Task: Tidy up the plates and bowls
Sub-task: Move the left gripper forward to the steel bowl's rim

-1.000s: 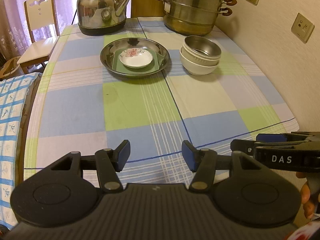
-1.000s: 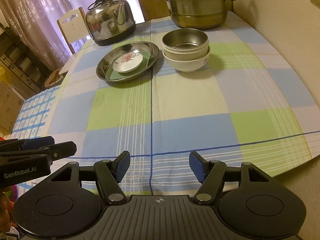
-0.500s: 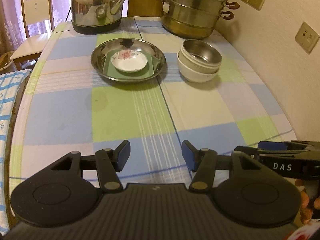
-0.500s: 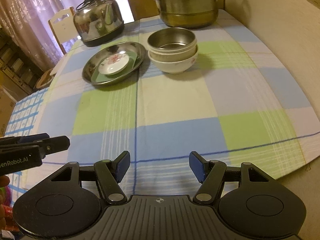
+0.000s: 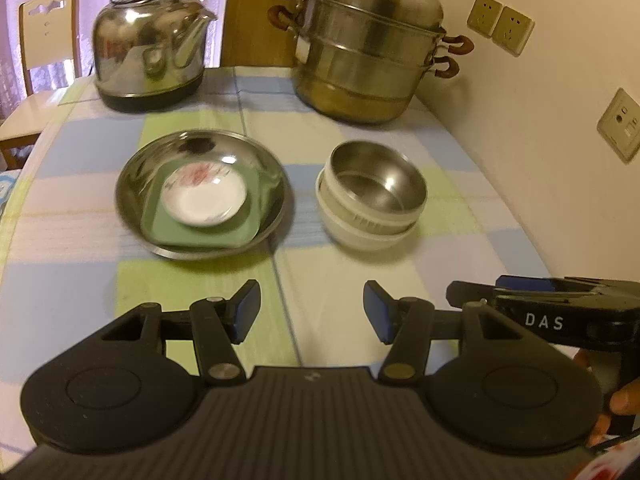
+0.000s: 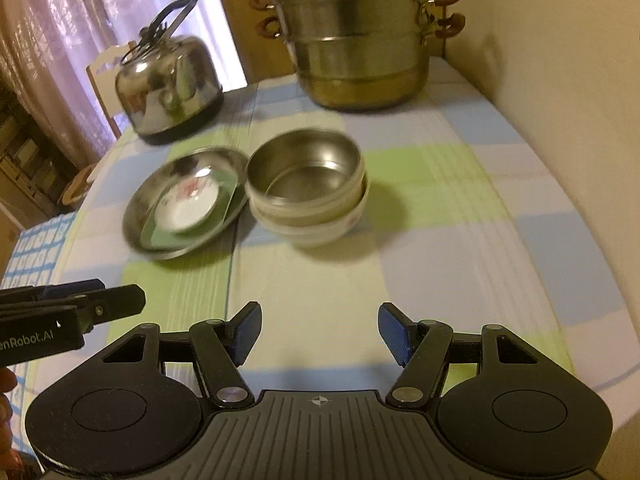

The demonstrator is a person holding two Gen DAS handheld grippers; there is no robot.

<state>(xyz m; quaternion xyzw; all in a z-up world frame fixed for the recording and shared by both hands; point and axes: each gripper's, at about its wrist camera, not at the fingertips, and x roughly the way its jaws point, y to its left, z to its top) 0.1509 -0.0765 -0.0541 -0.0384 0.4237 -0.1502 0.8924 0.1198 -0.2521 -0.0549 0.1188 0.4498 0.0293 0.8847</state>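
Observation:
A steel plate (image 5: 136,184) holds a green square plate (image 5: 256,196) and on that a small white flowered saucer (image 5: 204,196). Right of it stands a stack of bowls: a steel bowl (image 5: 376,180) nested in white bowls (image 5: 360,236). In the right wrist view the steel plate (image 6: 140,216), saucer (image 6: 186,204) and steel bowl (image 6: 308,172) also show. My left gripper (image 5: 312,312) is open and empty, short of the plates. My right gripper (image 6: 320,332) is open and empty, short of the bowl stack.
A steel kettle (image 5: 148,48) and a stacked steel steamer pot (image 5: 368,52) stand at the table's far end. A wall (image 5: 560,120) with sockets runs along the right. A chair (image 5: 40,40) stands at the far left. The checked tablecloth (image 5: 80,300) covers the table.
Both grippers have moved forward over the table towards the plates and bowls, which look larger and nearer now. Both stay open.

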